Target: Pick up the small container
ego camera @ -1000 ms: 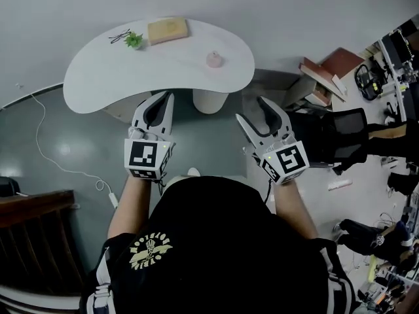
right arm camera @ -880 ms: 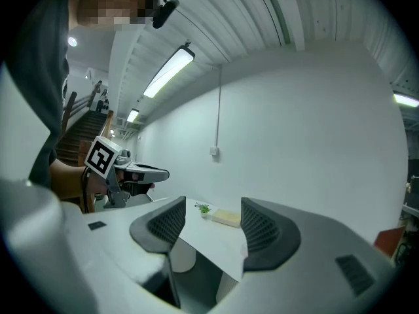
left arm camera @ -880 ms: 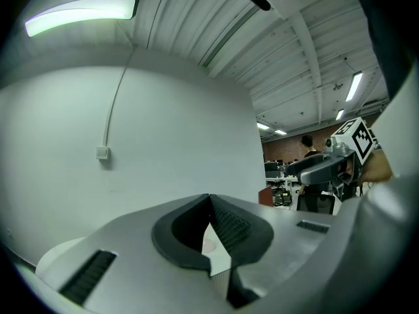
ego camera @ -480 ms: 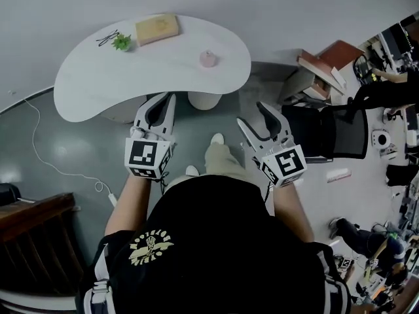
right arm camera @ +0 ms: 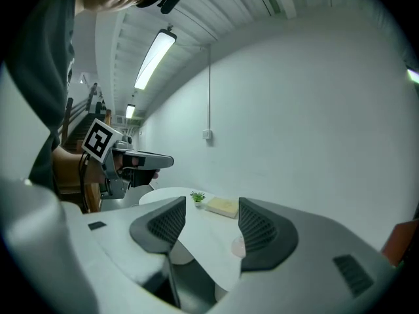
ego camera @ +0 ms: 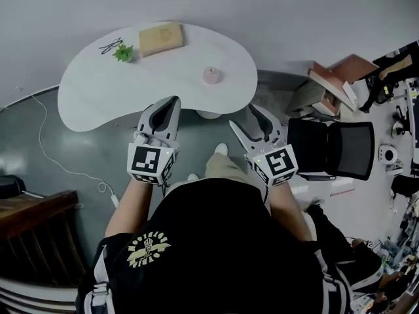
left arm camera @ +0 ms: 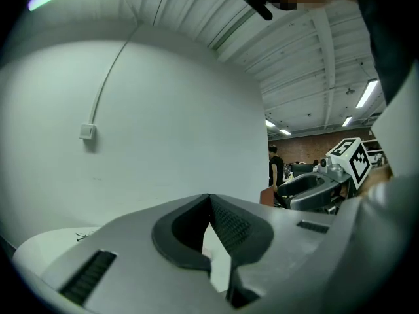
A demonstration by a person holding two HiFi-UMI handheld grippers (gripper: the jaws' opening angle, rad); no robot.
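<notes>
Nothing picked up yet. The small container, pink with a rounded top, sits on the white kidney-shaped bench, toward its right half and clear of the rim. Nothing touches it.

The left tongs have their tips pressed together with nothing between them. The right tongs are spread wide and empty. In the right gripper view the bench top shows through the gap, and the container is partly hidden behind one jaw. In the head view both tongs hang short of the near bench edge, over the grey floor, well apart from the container.

Also on the bench, all on the far left side and well apart from the container:
- a tan block
- a small potted plant
- glasses

A black office chair stands to the person's right.

Likely step: approach and reach. The right tongs look the better placed, being open and aimed roughly that way.

Risks, as I judge them:
- The container is small and looks light, and the bench top looks smooth. A jaw that arrives off-centre could push or tip it instead of bracketing it.
- The rounded top could squirt out if the tongs pinch too high.
- The reach crosses the bench edge, so coming in low could knock a jaw on the rim.
- The left tongs would need to open first; used closed, they would just shove it.
- The chair is close on the right and could snag an elbow.
</notes>
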